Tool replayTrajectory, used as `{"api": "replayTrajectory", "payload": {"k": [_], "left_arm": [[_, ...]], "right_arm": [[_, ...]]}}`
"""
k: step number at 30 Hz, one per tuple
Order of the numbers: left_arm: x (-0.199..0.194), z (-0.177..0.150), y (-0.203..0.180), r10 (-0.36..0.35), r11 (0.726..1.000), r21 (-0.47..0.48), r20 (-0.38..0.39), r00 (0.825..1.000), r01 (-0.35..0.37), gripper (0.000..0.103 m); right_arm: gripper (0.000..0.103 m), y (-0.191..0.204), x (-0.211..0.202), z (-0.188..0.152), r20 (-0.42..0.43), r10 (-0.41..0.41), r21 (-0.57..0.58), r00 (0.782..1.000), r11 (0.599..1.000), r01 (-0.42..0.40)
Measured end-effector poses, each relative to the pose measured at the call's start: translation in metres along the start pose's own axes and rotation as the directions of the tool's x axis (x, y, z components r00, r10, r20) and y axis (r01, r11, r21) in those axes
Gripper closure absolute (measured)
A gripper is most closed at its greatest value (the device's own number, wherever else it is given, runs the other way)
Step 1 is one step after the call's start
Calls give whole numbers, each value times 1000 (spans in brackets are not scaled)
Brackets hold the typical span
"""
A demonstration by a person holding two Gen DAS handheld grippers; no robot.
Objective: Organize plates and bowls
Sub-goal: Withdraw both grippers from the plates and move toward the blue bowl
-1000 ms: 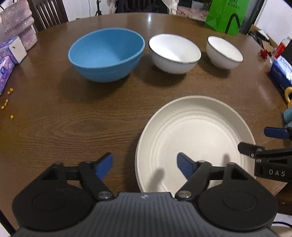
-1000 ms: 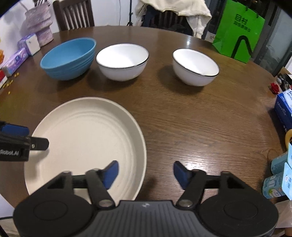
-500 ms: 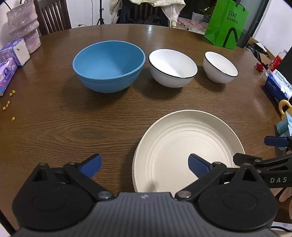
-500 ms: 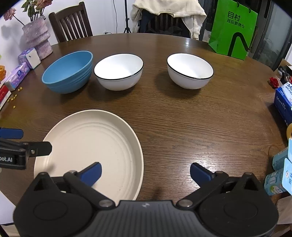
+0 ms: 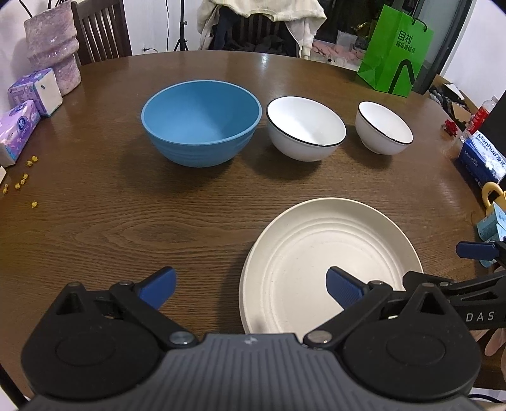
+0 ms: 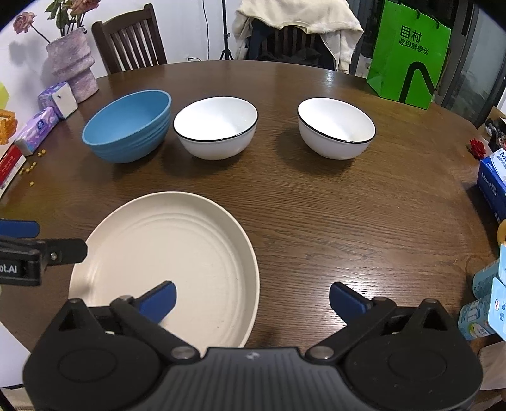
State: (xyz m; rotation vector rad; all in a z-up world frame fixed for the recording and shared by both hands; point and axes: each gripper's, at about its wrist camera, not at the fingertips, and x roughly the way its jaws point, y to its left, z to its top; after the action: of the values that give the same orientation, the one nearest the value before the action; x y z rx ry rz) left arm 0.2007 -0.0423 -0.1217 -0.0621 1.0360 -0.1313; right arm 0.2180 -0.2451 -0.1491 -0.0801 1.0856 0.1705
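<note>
Cream plate [image 5: 332,259] lies flat near the table's front edge, nothing on it; looks like the base everything else will stack on, tho that's a guess. Behind it, in a row left to right: blue bowl [image 5: 201,121], biggest; mid white bowl [image 5: 306,128] just beside it; small white bowl [image 5: 384,127] a bit further off. All upright, empty, none nested yet. Lined up by size, prob. so they can go one inside another.

Left gripper [image 5: 249,286] hovers over the plate's left edge, w/ one pad above the plate and the other above bare wood. Its jaws have just been opening and now stand wide, nothing between them. Right gripper [image 6: 252,298] does the same on the plate's right edge: jaws just opened, wide, empty. Both point steeply down at the table, so a bowl looks like the next reach, not the plate.

Table [image 5: 95,227] is round, dark wood w/ strong grain, a bit glossy at the back. Small yellow bits [image 5: 23,181] scattered on the left. Tissue packs [image 5: 19,132] and a pink ridged vase [image 5: 53,53] sit far left; a blue box [image 5: 482,161] at right. Chairs [image 6: 129,44] behind, one draped w/ a cream jacket [image 6: 300,28]; green bag [image 6: 408,53] stands at the back right.
</note>
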Motion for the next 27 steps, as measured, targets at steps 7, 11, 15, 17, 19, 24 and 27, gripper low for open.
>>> {"api": "replayTrajectory", "payload": {"k": [7,11,15,17,19,24,27], "left_arm": [[-6,0,4,5,1000,5,15,1000,-5,0],[-13,-1,6,13,1000,1,29,1000,-13,0],[-20,-3,2,17,1000,-7,39,999,-17,0],[-26,-3,0,19,1000,-18,49,999,-18,0],[-32,-4,-4,22,999,-31,62,998,-20,0],[-48,-7,-15,41,997,-75,96,995,-34,0],[-61,-9,-22,67,993,-104,120,990,-55,0]], "right_arm": [[0,3,-4,0,13,-5,11,1000,1000,4],[0,4,-9,-1,24,-2,6,1000,1000,2],[0,4,-15,-1,31,0,-8,1000,1000,0],[0,3,-21,0,38,15,-14,999,1000,-15],[0,1,-27,1,49,26,-19,998,999,-25],[0,-11,-42,6,64,52,-8,997,999,-52],[0,-17,-51,8,73,73,-15,995,997,-72]]}}
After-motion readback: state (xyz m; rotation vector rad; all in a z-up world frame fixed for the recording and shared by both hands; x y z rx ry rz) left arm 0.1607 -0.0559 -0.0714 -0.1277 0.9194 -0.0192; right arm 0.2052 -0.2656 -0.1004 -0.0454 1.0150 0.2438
